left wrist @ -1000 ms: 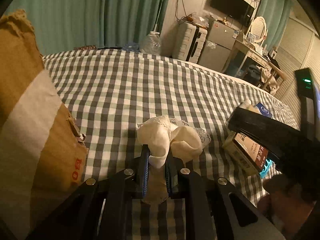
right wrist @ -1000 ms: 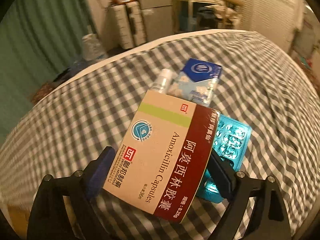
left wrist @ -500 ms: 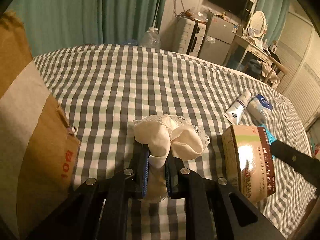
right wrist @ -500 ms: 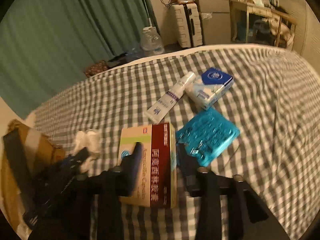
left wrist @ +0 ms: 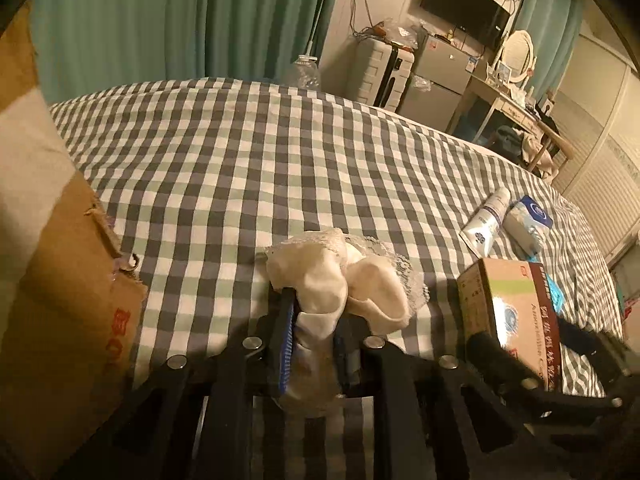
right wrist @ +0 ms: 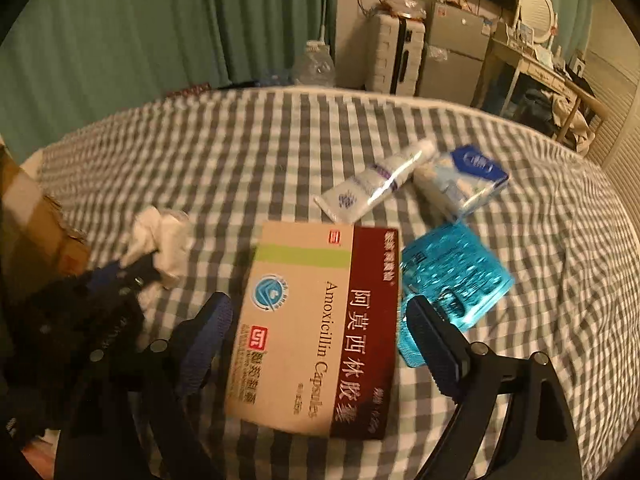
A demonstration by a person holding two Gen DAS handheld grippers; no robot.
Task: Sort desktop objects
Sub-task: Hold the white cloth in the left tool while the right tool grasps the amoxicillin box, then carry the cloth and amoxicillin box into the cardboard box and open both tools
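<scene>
My left gripper (left wrist: 314,312) holds a cream lace-edged cloth (left wrist: 340,280) just above the checked bedsheet (left wrist: 280,160). Its jaws are opening, and the cloth still fills the gap between the pads. A tan and dark red amoxicillin box (right wrist: 304,264) lies flat on the sheet. My right gripper (right wrist: 316,306) straddles it with its jaws opening, and a gap shows between each pad and the box. In the left wrist view the same box (left wrist: 512,300) sits at the right between the right gripper's fingers (left wrist: 492,352).
Beyond the box lie a white tube (right wrist: 376,184), a blue-and-white tissue pack (right wrist: 460,180) and a blue blister pack (right wrist: 452,268). A cardboard box (left wrist: 60,300) stands at the left edge. Curtains, a suitcase and a desk lie past the bed.
The right gripper's jaws have spread off the amoxicillin box, which now lies face up between them; the view has rolled. The left gripper's jaws stand slightly wider around the cloth.
</scene>
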